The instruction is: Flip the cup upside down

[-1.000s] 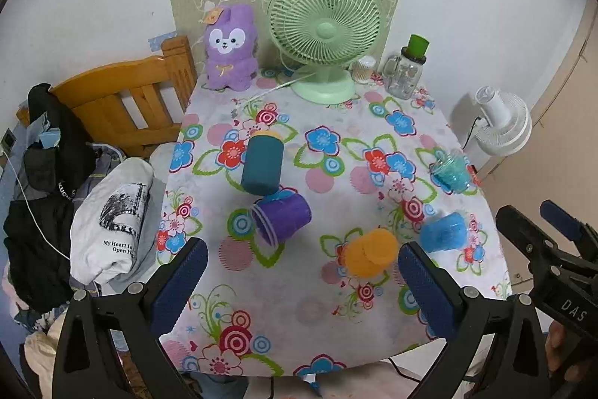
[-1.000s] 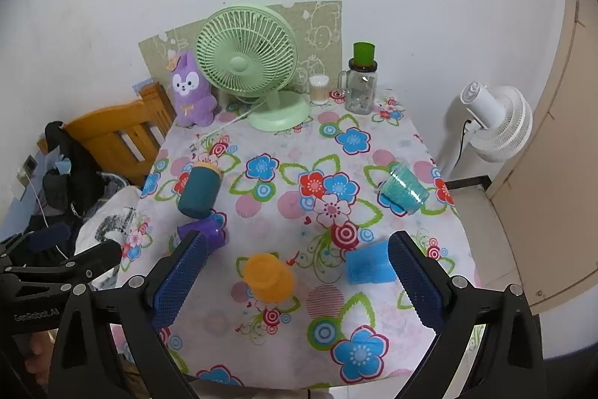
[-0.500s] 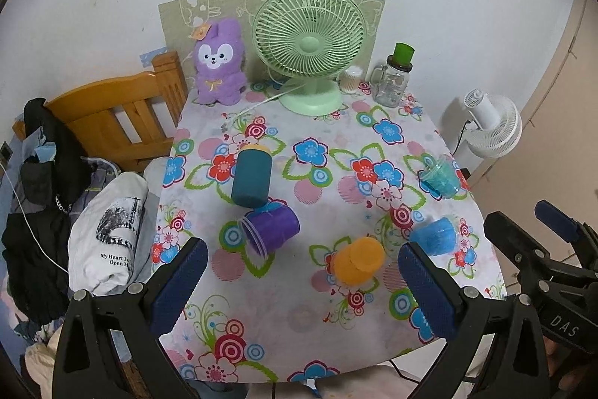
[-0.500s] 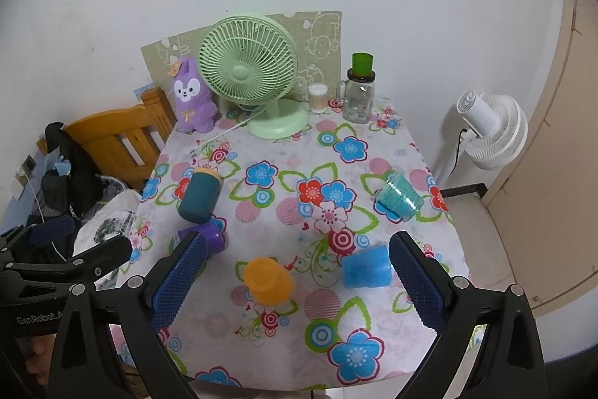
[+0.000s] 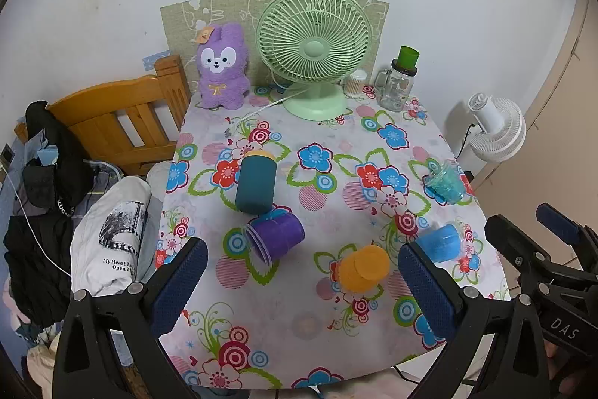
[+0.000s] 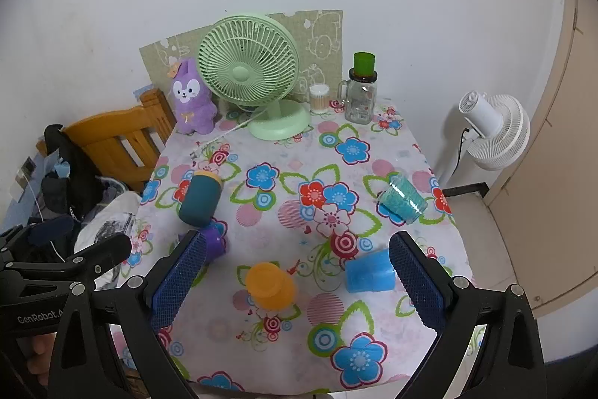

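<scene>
Cups lie tipped on their sides across the flower-print tablecloth (image 5: 392,137): a dark teal cylindrical cup with a yellow end (image 5: 256,181), a purple ribbed plastic cup (image 5: 276,234), an orange plastic cup (image 5: 361,267), a blue plastic cup (image 6: 370,272) and a clear turquoise textured cup (image 6: 403,198) near the right edge. Both the left gripper (image 5: 299,283) and the right gripper (image 6: 297,281) hover above the near edge with jaws spread wide, holding nothing. The orange cup sits most squarely between each pair of pads, so it looks the likeliest first target. To do this well, I would descend over its midsection, close across the walls rather than the rim, lift clear of the cloth, rotate mouth-down, and set it flat before releasing. Smooth plastic may slip or roll if pinched off-centre.
</scene>
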The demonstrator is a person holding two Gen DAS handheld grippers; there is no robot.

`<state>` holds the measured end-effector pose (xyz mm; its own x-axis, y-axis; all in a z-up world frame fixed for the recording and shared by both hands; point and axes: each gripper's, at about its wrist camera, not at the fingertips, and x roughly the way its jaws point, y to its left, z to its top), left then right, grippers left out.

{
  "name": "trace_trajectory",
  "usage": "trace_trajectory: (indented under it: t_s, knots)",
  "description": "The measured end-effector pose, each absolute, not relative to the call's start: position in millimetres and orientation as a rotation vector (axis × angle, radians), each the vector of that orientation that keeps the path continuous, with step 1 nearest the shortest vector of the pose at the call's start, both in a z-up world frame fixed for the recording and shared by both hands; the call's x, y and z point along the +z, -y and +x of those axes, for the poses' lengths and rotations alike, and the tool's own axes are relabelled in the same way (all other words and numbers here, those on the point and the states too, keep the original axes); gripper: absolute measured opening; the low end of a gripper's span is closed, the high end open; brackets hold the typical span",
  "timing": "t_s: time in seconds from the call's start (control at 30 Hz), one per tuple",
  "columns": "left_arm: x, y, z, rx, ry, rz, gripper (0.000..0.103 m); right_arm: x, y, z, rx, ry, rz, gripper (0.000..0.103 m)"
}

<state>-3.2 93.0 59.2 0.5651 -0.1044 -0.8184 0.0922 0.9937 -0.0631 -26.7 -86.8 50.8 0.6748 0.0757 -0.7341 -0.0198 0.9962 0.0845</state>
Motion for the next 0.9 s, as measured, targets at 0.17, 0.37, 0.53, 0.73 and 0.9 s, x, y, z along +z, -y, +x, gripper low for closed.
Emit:
trace_trajectory:
  t_s: [0.17, 0.37, 0.53, 0.73, 0.9]
  knots:
    - [57.1, -93.7, 0.9, -0.114, -0.972, -0.012, 0.103, 48.4, 85.7, -22.8, 0.052, -0.834, 0.065, 0.099]
    - [55.4, -94.1, 2.6, -0.113, -0.974, -0.016, 0.103, 47.9, 84.9, -22.5, 0.052, -0.837, 0.065, 0.099]
    - [49.8, -94.2, 4.2, -0.104, -0.981, -0.019, 0.103, 41.6, 83.8, -19.0, 0.059, -0.851, 0.065, 0.099]
    - [46.5, -93.5, 4.8, -0.099, -0.991, -0.022, 0.103, 38.1, 84.1, -16.0, 0.063, -0.864, 0.065, 0.099]
    - [43.1, -91.7, 7.2, -0.092, -1.006, -0.024, 0.103, 33.8, 86.1, -12.0, 0.068, -0.881, 0.065, 0.099]
